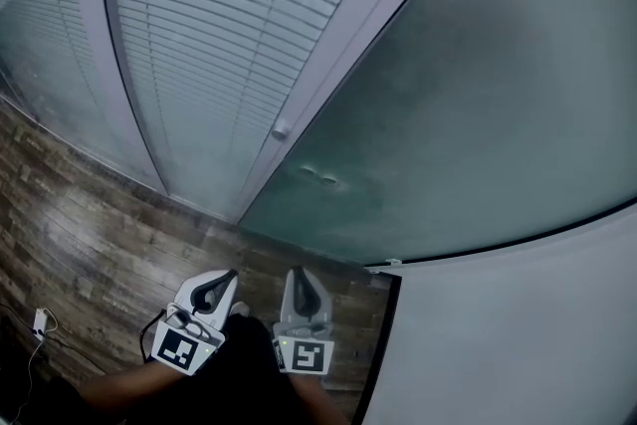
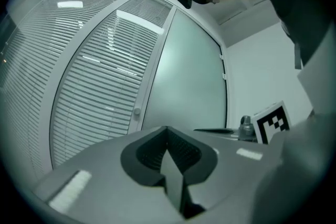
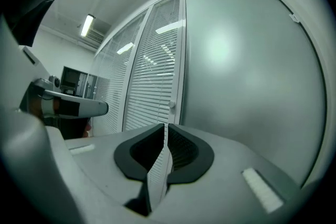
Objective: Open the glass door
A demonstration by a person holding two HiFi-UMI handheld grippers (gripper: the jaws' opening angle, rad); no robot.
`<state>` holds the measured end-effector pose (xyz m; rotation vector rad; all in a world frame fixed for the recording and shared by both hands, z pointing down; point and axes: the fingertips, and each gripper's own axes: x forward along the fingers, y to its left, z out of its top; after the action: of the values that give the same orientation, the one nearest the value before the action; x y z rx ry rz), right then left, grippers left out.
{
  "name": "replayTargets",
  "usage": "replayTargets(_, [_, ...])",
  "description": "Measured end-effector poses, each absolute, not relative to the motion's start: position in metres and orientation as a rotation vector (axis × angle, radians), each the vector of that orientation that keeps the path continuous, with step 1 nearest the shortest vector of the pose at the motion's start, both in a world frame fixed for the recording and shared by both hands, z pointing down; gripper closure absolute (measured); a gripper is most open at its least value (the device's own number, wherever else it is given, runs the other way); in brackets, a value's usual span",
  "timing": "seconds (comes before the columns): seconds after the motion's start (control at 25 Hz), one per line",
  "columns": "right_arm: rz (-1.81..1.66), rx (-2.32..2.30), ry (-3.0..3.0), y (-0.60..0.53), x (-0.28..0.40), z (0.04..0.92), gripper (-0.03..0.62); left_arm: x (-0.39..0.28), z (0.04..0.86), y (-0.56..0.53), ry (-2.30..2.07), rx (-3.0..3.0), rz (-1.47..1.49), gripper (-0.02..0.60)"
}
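The left gripper (image 1: 221, 282) and the right gripper (image 1: 296, 276) are low in front of the body, side by side and near each other, pointing about level. The left jaws are pressed together, empty. The right jaws stand a thin slit apart, empty. Dark sleeves (image 1: 119, 393) show behind them.

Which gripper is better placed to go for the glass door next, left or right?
Probably right. The right gripper sits nearer the glass door, and the knob beside it shows almost straight above its slightly parted fingers. The left gripper is shut and further off.
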<state>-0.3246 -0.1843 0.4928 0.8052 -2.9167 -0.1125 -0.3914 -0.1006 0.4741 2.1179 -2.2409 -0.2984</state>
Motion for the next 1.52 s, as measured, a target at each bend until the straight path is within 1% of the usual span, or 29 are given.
replayTargets(0.16, [-0.116, 0.803, -2.903, -0.207, -0.33, 0.494, 0.568, -0.386, 0.47, -0.116, -2.222, 2.149, -0.277, 0.581])
replayTargets(0.32, [-0.098, 0.809, -2.863, -0.246, -0.339, 0.529, 0.561, -0.398, 0.477, -0.141, -2.265, 2.128, -0.266, 0.581])
replayTargets(0.48, [-0.092, 0.837, -2.823, -0.278, -0.353, 0.538, 0.54, -0.407, 0.464, -0.153, -2.281, 2.139, -0.244, 0.581])
replayTargets(0.72, [-0.03, 0.914, -2.78, -0.32, -0.368, 0.572, 0.513, -0.424, 0.466, -0.161, -2.313, 2.113, -0.222, 0.581])
replayTargets(0.88, [0.042, 0.938, -2.752, -0.351, -0.382, 0.591, 0.513, -0.434, 0.472, -0.169, -2.33, 2.084, -0.206, 0.581])
replayTargets(0.92, [0.048, 0.936, -2.743, -0.356, -0.386, 0.595, 0.51, -0.438, 0.471, -0.169, -2.338, 2.073, -0.205, 0.581])
replayTargets(1.0, [0.055, 0.929, -2.729, -0.363, -0.395, 0.596, 0.486, -0.446, 0.466, -0.166, -2.362, 2.05, -0.215, 0.581])
replayTargets(1.28, [0.171, 0.942, -2.706, -0.388, -0.408, 0.607, 0.48, -0.459, 0.467, -0.166, -2.391, 1.985, -0.216, 0.581])
replayTargets(1.4, [0.175, 0.928, -2.708, -0.389, -0.418, 0.613, 0.46, -0.46, 0.47, -0.168, -2.404, 1.981, -0.191, 0.581])
replayTargets(1.48, [0.161, 0.953, -2.701, -0.392, -0.419, 0.614, 0.476, -0.462, 0.47, -0.167, -2.413, 1.978, -0.184, 0.581])
replayTargets(1.52, [0.161, 0.965, -2.702, -0.393, -0.419, 0.614, 0.474, -0.462, 0.47, -0.166, -2.415, 1.974, -0.181, 0.581])
